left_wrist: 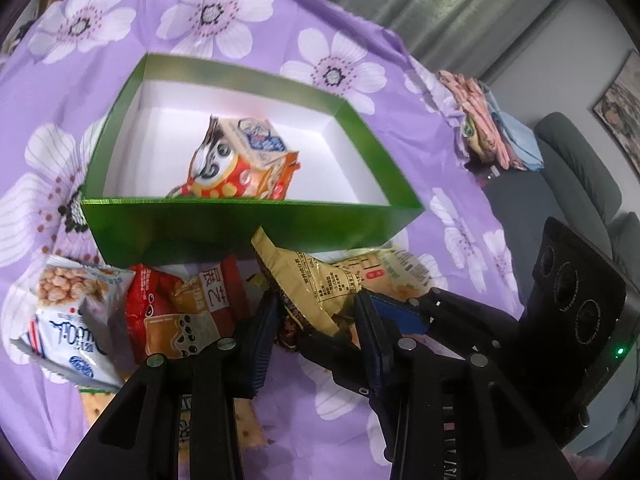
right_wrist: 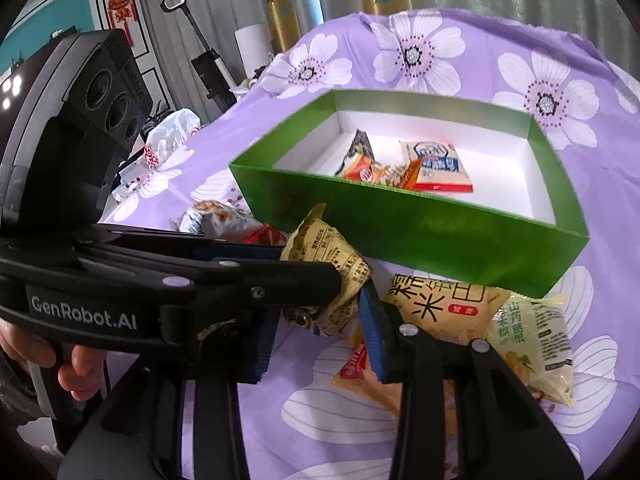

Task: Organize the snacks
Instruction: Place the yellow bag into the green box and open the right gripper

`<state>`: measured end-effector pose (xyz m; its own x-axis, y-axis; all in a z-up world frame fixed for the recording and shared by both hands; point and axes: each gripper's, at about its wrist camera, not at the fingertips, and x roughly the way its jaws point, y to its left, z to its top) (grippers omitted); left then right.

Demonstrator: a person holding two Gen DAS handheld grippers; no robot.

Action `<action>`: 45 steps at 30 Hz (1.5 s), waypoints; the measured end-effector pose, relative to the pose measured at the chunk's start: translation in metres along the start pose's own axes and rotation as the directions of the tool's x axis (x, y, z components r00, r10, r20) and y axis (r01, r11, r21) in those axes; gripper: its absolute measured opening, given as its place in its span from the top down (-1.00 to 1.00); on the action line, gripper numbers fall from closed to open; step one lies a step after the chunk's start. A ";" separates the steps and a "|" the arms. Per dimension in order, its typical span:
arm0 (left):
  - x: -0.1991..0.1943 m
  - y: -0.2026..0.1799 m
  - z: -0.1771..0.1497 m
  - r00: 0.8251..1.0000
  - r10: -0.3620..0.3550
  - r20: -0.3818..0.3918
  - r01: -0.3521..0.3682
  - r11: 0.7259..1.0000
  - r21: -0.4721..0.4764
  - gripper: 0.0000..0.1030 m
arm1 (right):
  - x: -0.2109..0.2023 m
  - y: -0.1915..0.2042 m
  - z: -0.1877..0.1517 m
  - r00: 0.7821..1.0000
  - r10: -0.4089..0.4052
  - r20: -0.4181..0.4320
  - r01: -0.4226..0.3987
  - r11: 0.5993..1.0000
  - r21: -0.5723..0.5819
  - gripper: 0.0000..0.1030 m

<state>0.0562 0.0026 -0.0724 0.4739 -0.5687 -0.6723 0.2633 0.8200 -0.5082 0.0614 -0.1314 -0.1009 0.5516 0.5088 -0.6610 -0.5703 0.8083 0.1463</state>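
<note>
A green box (left_wrist: 256, 224) with a white inside stands on the purple flowered cloth and holds a few snack packets (left_wrist: 236, 160); it also shows in the right wrist view (right_wrist: 420, 220) with the packets (right_wrist: 404, 168) inside. A tan snack packet (left_wrist: 316, 284) is lifted just in front of the box, also seen from the right (right_wrist: 332, 260). My left gripper (left_wrist: 316, 328) and my right gripper (right_wrist: 320, 320) both meet at this packet, and both look closed on it. Loose packets lie below: a white pea packet (left_wrist: 72, 312), a red packet (left_wrist: 180, 312), and rice-snack packets (right_wrist: 460, 312).
The purple flowered cloth (left_wrist: 100, 40) covers the surface. Folded cloths (left_wrist: 488, 120) lie at its right edge, with a grey sofa (left_wrist: 576, 168) beyond. A white plastic bag (right_wrist: 172, 128) lies at the cloth's left edge; curtains hang behind.
</note>
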 end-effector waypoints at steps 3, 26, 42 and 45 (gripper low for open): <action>-0.008 -0.009 0.003 1.000 0.002 0.019 -0.003 1.000 0.022 0.25 | -0.011 0.004 0.004 1.000 -0.003 0.027 0.003 1.000 -0.002 0.26; -0.001 -0.028 0.066 0.996 0.012 0.092 -0.022 0.994 0.110 0.25 | -0.025 -0.021 0.053 0.987 -0.062 0.148 0.064 0.998 -0.010 0.25; 0.038 -0.007 0.081 0.998 0.040 0.041 -0.043 0.997 0.059 0.25 | 0.012 -0.051 0.064 0.994 -0.069 0.087 0.065 0.997 0.038 0.18; 0.040 -0.003 0.081 0.998 0.056 0.037 -0.058 0.997 0.043 0.25 | 0.016 -0.052 0.062 0.995 -0.066 0.072 0.062 0.996 0.056 0.15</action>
<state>0.1421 -0.0175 -0.0541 0.5185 -0.5189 -0.6796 0.2711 0.8536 -0.4449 0.1380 -0.1472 -0.0733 0.6306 0.4744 -0.6143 -0.4999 0.8537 0.1461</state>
